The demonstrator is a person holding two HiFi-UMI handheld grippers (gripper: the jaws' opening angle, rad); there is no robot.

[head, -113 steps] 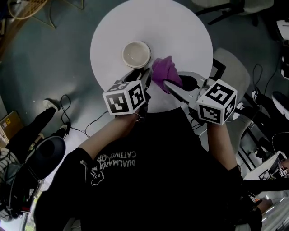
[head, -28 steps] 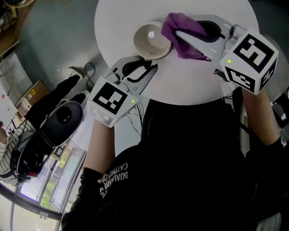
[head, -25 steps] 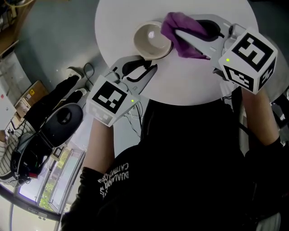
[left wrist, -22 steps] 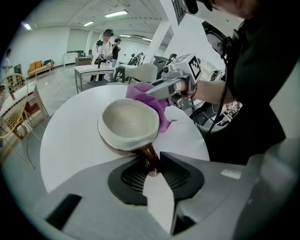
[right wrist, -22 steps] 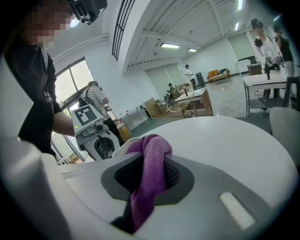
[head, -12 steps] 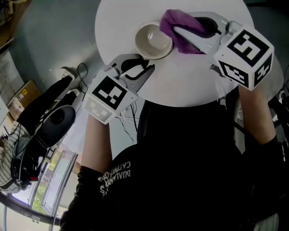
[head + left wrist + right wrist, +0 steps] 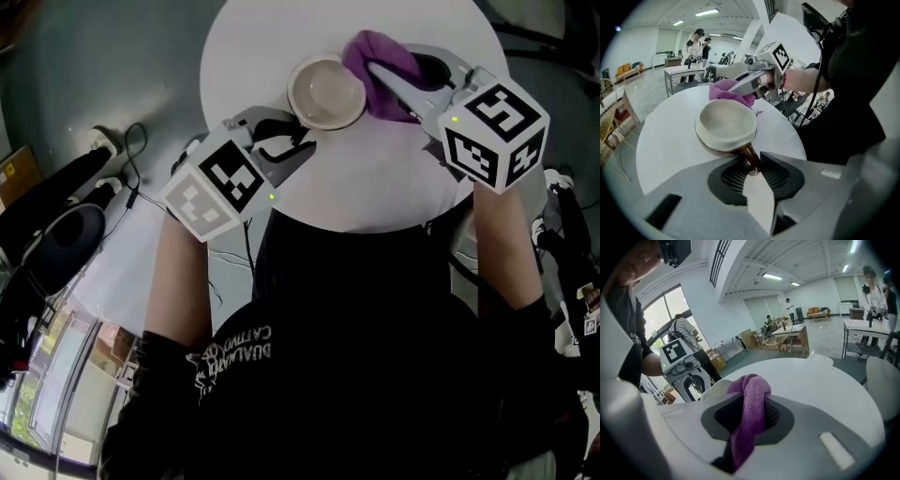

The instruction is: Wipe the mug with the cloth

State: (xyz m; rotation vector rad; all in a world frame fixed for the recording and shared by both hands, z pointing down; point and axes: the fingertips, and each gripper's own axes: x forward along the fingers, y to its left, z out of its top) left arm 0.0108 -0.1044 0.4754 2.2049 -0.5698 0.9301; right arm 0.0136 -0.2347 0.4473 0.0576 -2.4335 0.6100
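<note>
Left gripper is clamped shut on the brown handle of the mug, upper centre in the head view. Right gripper pinches the purple cloth, which rests against the mug's right rim on the white table.

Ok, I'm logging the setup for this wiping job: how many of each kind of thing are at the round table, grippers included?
mug: 1
cloth: 1
grippers: 2 (left gripper, right gripper)
table: 1
total: 5
</note>
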